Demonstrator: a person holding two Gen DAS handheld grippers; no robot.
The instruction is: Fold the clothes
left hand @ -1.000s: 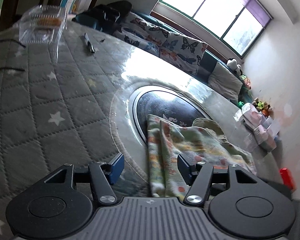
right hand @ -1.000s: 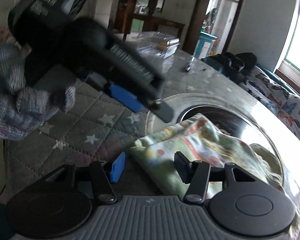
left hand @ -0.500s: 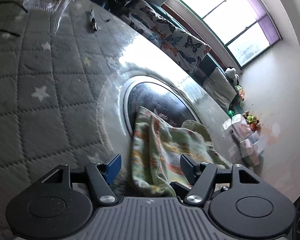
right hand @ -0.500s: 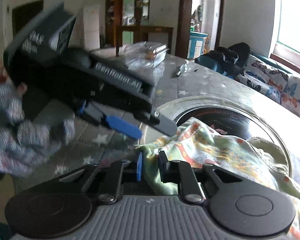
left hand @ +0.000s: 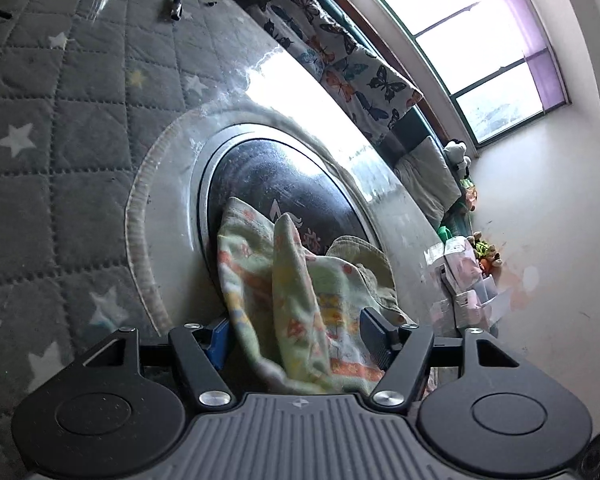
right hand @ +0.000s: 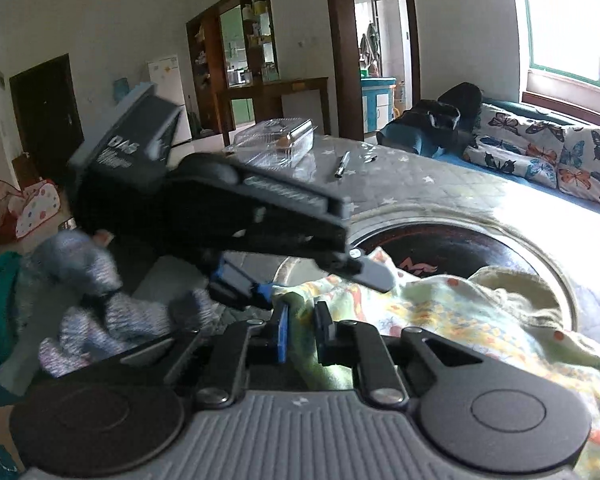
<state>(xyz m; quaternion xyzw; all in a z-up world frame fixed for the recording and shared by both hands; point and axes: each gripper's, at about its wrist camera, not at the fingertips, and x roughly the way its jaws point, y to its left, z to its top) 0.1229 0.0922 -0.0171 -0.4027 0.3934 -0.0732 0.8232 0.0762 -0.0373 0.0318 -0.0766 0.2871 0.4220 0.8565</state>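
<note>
A pale green printed cloth (left hand: 300, 300) lies bunched on the round black glass plate (left hand: 292, 184) set in the table. It shows in the right wrist view as well, as the cloth (right hand: 440, 312). My left gripper (left hand: 296, 332) straddles its near end, its jaws closing, and a thick fold fills the gap between the pads. The right wrist view shows the left gripper (right hand: 316, 284) from the side, held by a gloved hand (right hand: 92, 280). My right gripper (right hand: 302, 328) is shut on the cloth's near edge. An olive garment (left hand: 364, 252) lies under the cloth's far side.
A grey quilted cover with stars (left hand: 60, 140) spreads over the table to the left. At its far end sit a clear plastic box (right hand: 276, 140) and a pen (right hand: 342, 164). A sofa with a butterfly cover (right hand: 540, 148) runs along the window side.
My right gripper closed on the cloth's edge and lifted it a little. My left gripper came forward over the cloth, so the fold now sits between its fingers. Both views have rolled.
</note>
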